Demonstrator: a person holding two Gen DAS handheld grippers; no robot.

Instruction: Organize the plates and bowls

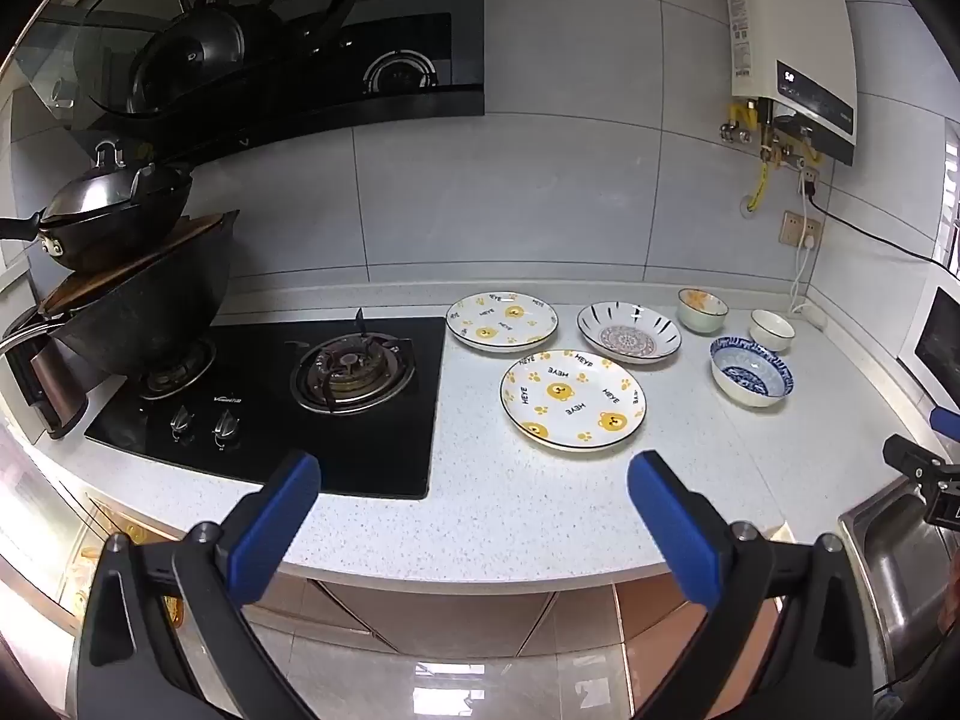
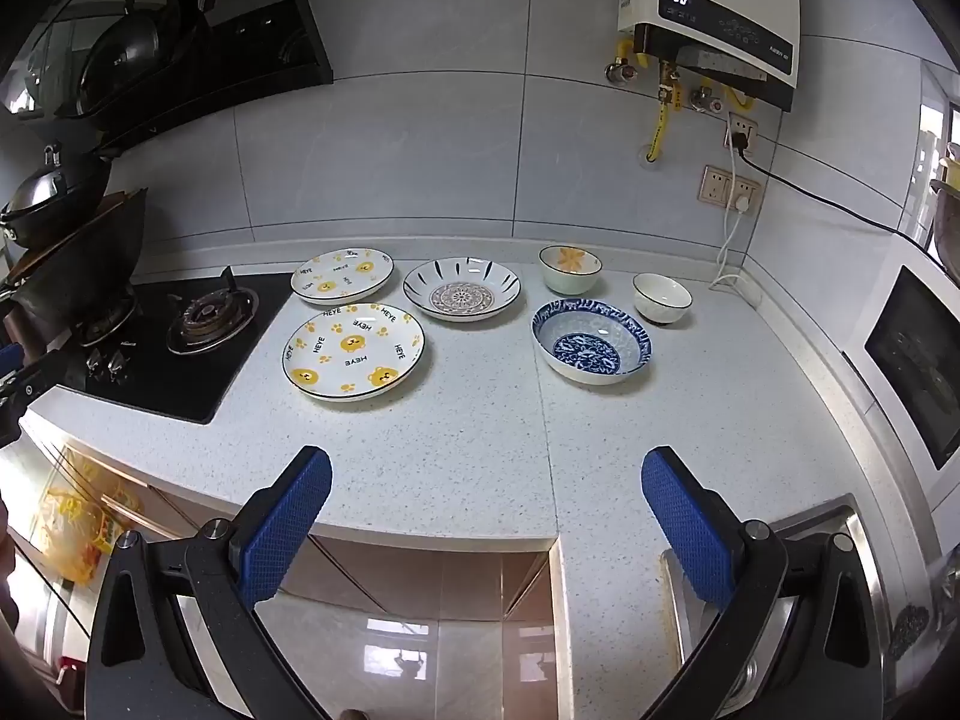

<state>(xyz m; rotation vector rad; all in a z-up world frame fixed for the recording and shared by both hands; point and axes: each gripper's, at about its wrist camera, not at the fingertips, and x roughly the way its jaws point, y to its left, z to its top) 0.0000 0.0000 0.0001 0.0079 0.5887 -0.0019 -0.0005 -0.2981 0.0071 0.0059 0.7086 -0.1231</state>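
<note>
In the left wrist view we see the left gripper [image 1: 468, 480] at the bottom centre of the frame, its blue fingers [image 1: 273, 525] spread wide with nothing between them, poised over the front edge of the speckled countertop [image 1: 540, 516]. In the right wrist view the right gripper [image 2: 486, 480] occupies the same lower-centre place, its fingers [image 2: 288, 525] likewise spread wide and empty.

We find all the dishes grouped at mid-frame on the countertop, none stacked. In the right wrist view the large bear plate [image 2: 353, 351] lies nearest the grippers, left of centre. Behind it, towards the tiled wall, sits the small bear plate [image 2: 342, 276], and just to the right of that the patterned plate [image 2: 461, 297] with dark rim strokes. Further right we see the blue bowl [image 2: 591, 341], well apart from the large bear plate. Behind it stand the flower bowl [image 2: 569, 269] and, further to the right, the white bowl [image 2: 662, 297], each upright and separate.

At the left of both frames we note the black gas hob [image 1: 270, 402], with stacked woks [image 1: 132, 288] over its far burner. A water heater [image 2: 714, 18] hangs on the wall at upper right, and a steel sink [image 1: 900, 558] shows at the lower right edge of the left wrist view.
</note>
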